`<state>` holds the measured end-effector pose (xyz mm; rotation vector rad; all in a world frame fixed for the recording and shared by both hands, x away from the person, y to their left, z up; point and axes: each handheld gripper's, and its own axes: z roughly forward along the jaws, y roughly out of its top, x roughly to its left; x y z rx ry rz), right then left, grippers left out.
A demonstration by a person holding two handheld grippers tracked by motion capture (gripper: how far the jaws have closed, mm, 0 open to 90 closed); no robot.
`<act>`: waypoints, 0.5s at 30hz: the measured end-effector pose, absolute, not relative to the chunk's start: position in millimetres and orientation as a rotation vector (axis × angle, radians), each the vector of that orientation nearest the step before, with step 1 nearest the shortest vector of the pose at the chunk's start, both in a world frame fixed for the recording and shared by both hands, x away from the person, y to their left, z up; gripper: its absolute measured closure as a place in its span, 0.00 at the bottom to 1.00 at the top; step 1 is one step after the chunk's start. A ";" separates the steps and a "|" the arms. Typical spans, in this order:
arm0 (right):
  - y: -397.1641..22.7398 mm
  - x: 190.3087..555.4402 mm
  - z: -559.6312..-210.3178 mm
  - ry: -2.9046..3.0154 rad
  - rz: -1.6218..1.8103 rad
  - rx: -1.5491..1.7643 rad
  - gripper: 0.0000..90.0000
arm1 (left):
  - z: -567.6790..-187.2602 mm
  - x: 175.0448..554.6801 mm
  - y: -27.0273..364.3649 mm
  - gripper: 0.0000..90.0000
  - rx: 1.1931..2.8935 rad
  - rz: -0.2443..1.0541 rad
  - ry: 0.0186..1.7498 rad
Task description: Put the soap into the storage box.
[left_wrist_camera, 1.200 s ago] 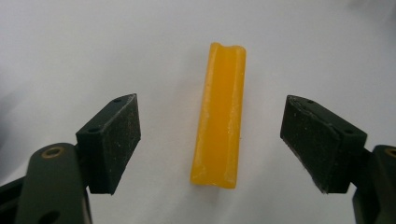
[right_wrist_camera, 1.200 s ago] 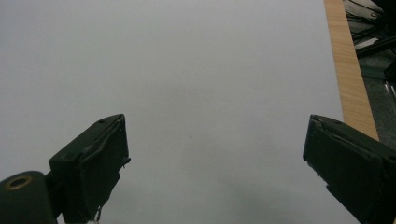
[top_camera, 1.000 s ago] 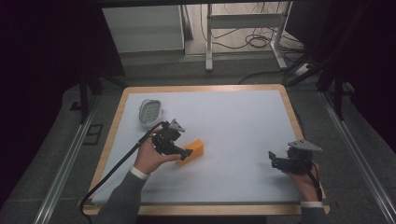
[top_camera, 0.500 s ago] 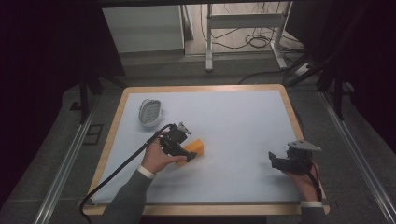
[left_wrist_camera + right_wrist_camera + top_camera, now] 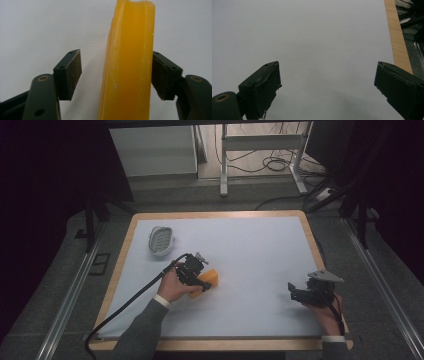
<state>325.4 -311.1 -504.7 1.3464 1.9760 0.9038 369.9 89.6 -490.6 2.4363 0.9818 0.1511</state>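
White table (image 5: 260, 250), orange block (image 5: 130, 65) half hidden between parted left gripper (image 5: 116, 75) fingers; right gripper (image 5: 327, 85) spread, empty.

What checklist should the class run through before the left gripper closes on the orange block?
1. Orange block sits between the left gripper's jaws: ok.
2. Both pads touch the block: not ok; one pad is at its side, while a gap remains at the other pad.
3. Block is centred in the opening: not ok, it sits toward one jaw.
4. Right gripper is well apart from the block, open over bare table: ok.
5. White dish is away from the left gripper: ok.
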 end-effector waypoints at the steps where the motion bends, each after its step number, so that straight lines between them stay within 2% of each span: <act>1: -310.9 325.5 -505.0 1.975 0.903 1.348 0.08 | -492.0 370.1 89.0 0.37 2.440 0.150 0.985; 5: -311.1 325.9 -505.6 1.978 0.901 1.347 0.08 | -495.7 371.5 87.8 0.43 2.460 0.148 0.984; 13: -311.2 326.4 -506.5 1.981 0.896 1.347 0.08 | -497.6 370.6 85.9 0.63 2.458 0.077 0.941; 15: -311.1 326.3 -506.5 1.982 0.896 1.345 0.08 | -497.5 370.7 86.1 0.65 2.462 0.078 0.936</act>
